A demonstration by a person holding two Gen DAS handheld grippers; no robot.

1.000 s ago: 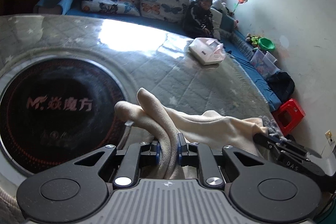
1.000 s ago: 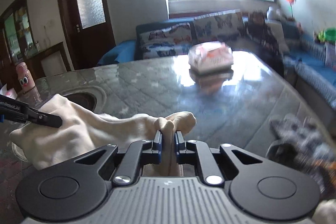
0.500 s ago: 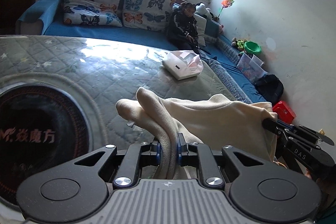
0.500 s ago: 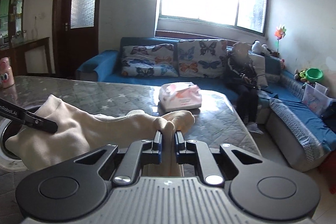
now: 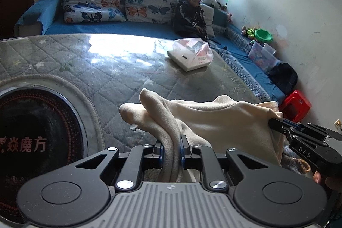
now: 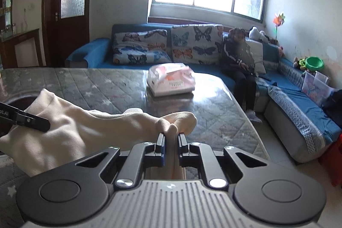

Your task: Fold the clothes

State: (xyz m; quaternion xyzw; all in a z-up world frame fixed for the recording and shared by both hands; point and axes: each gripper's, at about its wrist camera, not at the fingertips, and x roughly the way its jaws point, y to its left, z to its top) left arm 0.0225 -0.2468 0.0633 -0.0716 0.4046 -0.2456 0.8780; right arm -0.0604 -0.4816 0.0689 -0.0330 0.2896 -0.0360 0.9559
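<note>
A cream fleece garment hangs stretched between my two grippers above the quilted table. My left gripper is shut on one bunched corner of it. My right gripper is shut on the other corner. In the left wrist view the right gripper shows at the right edge, clamped on the cloth. In the right wrist view the left gripper shows at the left edge, clamped on the cloth. The lower part of the garment is hidden behind the gripper bodies.
A tissue pack lies on the grey quilted table toward the far edge. A round black cooktop is set in the table at the left. A blue sofa with a seated person runs behind and right. A red stool stands on the floor.
Both grippers have lifted the garment off the table and held it stretched; over the last half second they have moved slightly, with the table and tissue pack shifting in view.
</note>
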